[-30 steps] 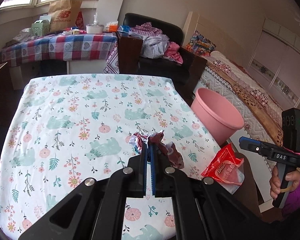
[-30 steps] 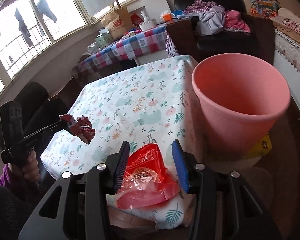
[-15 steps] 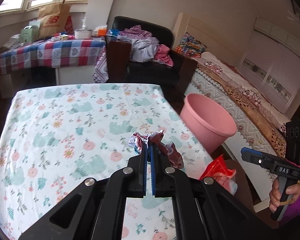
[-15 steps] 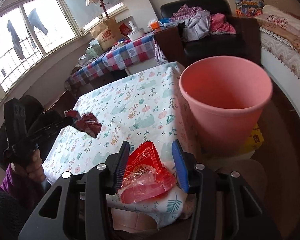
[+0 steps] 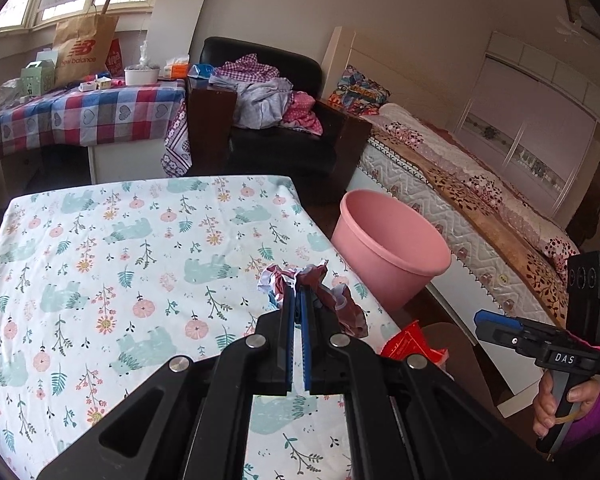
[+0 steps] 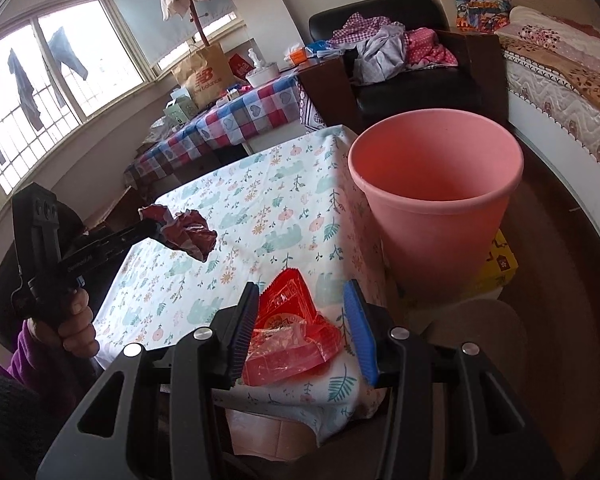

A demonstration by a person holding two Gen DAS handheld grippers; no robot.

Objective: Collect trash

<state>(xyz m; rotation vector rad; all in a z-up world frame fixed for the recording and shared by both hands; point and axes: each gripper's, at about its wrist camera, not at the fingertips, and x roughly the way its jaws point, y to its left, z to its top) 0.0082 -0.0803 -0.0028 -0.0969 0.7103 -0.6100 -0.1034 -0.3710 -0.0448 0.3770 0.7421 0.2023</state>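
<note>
1. Trash: my left gripper (image 5: 298, 300) is clamped on a crumpled dark-red wrapper (image 5: 324, 292), held above the table (image 5: 100, 240) near its right edge.
2. My right gripper (image 6: 304, 320) is closed on a red plastic bag (image 6: 288, 336) at the table's near right corner, beside the pink bin (image 6: 440, 208).

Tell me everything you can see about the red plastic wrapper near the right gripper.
The red plastic wrapper is a crinkled, glossy, partly see-through packet with a serrated edge and a round printed label. It lies at the corner of the floral tablecloth, between the fingers of the right gripper. Whether the fingers press on it cannot be told.
</note>
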